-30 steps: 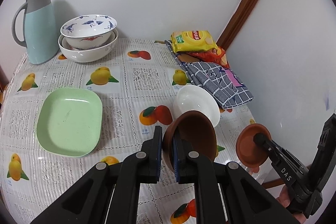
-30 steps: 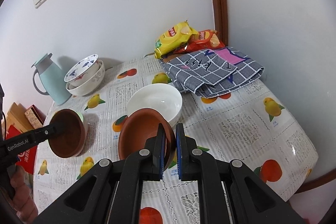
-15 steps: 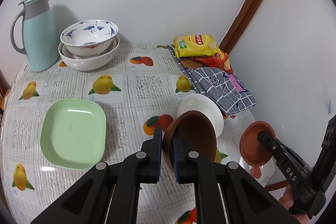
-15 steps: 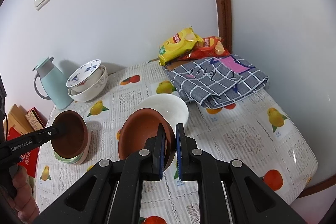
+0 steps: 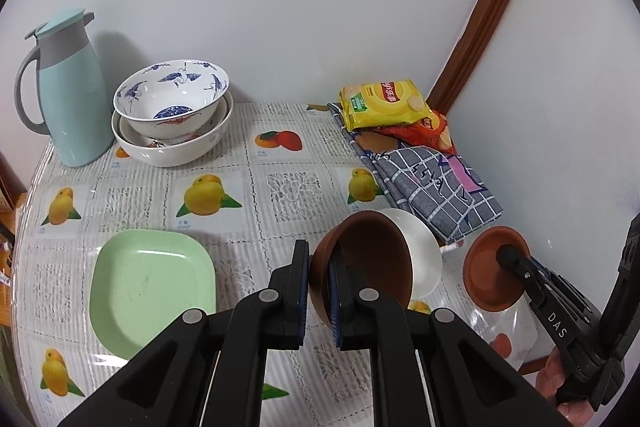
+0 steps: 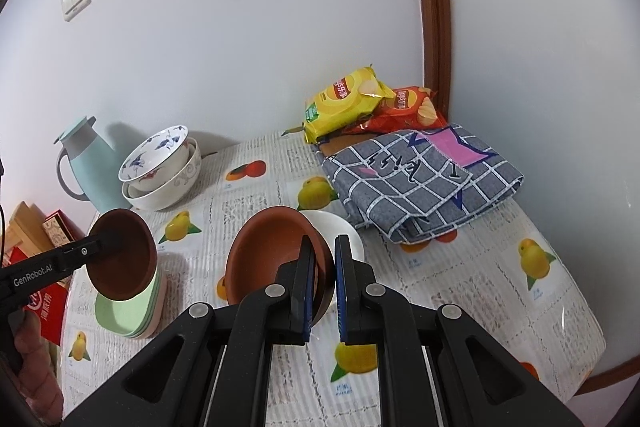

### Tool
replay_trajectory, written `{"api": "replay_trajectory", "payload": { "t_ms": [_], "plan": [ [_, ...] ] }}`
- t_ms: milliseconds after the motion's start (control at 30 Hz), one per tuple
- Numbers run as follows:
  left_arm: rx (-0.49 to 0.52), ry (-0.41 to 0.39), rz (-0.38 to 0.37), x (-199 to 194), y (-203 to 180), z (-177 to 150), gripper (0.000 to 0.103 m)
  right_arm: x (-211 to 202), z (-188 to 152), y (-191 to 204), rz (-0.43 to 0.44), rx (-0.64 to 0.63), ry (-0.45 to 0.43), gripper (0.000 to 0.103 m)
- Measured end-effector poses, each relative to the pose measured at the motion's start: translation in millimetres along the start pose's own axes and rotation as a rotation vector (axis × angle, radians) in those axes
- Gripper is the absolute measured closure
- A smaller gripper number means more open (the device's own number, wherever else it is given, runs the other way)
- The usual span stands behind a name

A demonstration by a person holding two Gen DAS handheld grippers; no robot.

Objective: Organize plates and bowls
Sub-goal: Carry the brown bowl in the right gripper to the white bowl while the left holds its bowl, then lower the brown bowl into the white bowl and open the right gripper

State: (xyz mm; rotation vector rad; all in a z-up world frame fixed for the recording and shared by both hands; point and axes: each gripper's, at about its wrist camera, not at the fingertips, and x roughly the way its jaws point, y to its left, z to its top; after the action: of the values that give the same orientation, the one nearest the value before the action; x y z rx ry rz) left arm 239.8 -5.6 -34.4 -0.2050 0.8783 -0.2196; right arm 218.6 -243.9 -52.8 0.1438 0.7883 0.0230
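My left gripper (image 5: 319,291) is shut on the rim of a brown bowl (image 5: 372,263), held tilted in the air in front of a white bowl (image 5: 424,251) on the table. My right gripper (image 6: 321,283) is shut on the rim of a second brown bowl (image 6: 268,255), also lifted; that bowl shows in the left wrist view (image 5: 486,275) at the right. The left gripper's brown bowl (image 6: 120,259) hangs over the stacked green plates (image 6: 124,315) in the right wrist view. The green plate (image 5: 148,287) lies at front left. Two nested patterned bowls (image 5: 172,115) stand at the back.
A pale blue jug (image 5: 64,95) stands back left beside the patterned bowls. Chip bags (image 5: 380,103) and a folded checked cloth (image 5: 432,183) fill the back right corner. The table's right edge (image 6: 576,307) runs close to the wall. Boxes (image 6: 36,239) stand off the left edge.
Both grippers have risen and drawn back with their brown bowls; the table looks farther away. The left brown bowl now hangs over the green plates in the right wrist view.
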Motion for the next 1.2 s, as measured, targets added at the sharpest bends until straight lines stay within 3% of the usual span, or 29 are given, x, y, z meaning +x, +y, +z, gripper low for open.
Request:
{"api": "replay_trajectory", "payload": {
  "t_ms": [1200],
  "plan": [
    [-0.045,0.123,0.028,98.4,37.4,17.9,0.094,138.6,-14.5,10.1,-0.03,-0.024,0.217,0.093]
  ]
}}
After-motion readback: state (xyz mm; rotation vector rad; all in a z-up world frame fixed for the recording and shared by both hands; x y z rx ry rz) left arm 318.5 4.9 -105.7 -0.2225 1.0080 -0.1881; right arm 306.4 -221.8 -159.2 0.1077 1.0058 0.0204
